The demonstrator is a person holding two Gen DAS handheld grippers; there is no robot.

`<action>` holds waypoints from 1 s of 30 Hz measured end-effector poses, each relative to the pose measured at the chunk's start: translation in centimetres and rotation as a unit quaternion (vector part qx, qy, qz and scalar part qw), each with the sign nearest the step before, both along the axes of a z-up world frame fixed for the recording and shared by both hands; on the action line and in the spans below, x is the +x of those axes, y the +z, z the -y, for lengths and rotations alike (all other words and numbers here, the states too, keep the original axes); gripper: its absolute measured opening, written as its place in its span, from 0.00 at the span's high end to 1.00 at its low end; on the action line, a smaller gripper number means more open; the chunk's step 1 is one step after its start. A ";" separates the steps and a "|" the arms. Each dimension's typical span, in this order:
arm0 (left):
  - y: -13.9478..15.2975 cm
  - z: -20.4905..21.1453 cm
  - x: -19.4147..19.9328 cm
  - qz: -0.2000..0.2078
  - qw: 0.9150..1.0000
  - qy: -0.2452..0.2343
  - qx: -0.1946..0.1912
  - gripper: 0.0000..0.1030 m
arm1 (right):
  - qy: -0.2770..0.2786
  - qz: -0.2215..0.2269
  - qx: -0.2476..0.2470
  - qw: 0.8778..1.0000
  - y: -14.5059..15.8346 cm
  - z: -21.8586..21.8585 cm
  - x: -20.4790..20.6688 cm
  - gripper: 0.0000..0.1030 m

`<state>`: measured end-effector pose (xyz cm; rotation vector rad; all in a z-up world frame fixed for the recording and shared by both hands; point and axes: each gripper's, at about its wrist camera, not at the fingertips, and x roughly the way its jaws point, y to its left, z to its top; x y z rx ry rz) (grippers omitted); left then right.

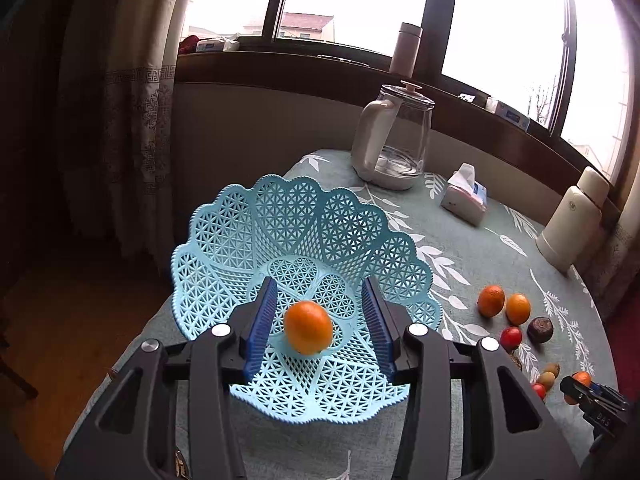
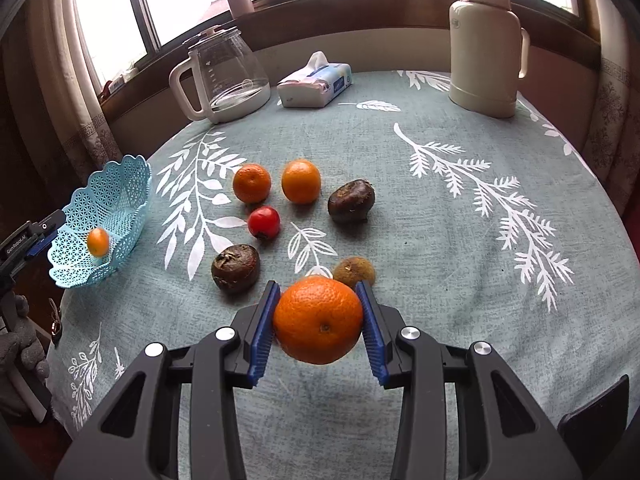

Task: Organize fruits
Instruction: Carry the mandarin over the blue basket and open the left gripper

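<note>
The left wrist camera hangs close above the blue basket (image 1: 304,280), looking along its tongs (image 1: 320,316) towards the window. The right wrist camera sits right of the basket (image 2: 100,224), low over the surface (image 2: 440,240), also facing the window. Both views share the basket, the glass kettle (image 1: 394,140) and the loose fruit beside it.

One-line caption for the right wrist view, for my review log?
Right gripper clamps an orange above the tablecloth; six fruits lie loose, one in the blue basket.
</note>
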<state>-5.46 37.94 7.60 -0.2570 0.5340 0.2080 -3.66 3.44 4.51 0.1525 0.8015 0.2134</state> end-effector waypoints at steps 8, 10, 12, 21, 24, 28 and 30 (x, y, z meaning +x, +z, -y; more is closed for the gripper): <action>0.7 -2.3 -1.6 0.016 0.999 0.044 0.005 0.43 | 0.058 0.018 0.013 0.998 2.2 -4.6 1.3 0.61; 0.6 -2.8 -2.0 0.018 0.999 0.050 0.001 0.39 | 0.073 0.022 0.015 0.997 2.7 -6.1 1.7 0.61; 0.5 -3.1 -2.2 0.020 0.998 0.059 0.005 0.31 | 0.089 0.025 0.018 0.996 3.3 -7.6 2.1 0.61; 0.8 -3.3 -3.2 0.039 0.994 0.095 0.039 0.04 | 0.163 0.034 0.030 0.986 4.7 -16.0 4.1 0.61; 1.0 -3.4 -3.5 0.044 0.992 0.104 0.049 0.03 | 0.182 0.026 0.034 0.982 4.4 -18.5 4.8 0.61; 1.1 -3.8 -3.9 0.046 0.992 0.110 0.050 0.03 | 0.198 0.015 0.030 0.980 3.8 -21.0 5.5 0.61; 1.1 -4.1 -3.9 0.046 0.991 0.116 0.049 0.03 | 0.205 0.011 0.027 0.978 3.5 -21.8 5.7 0.61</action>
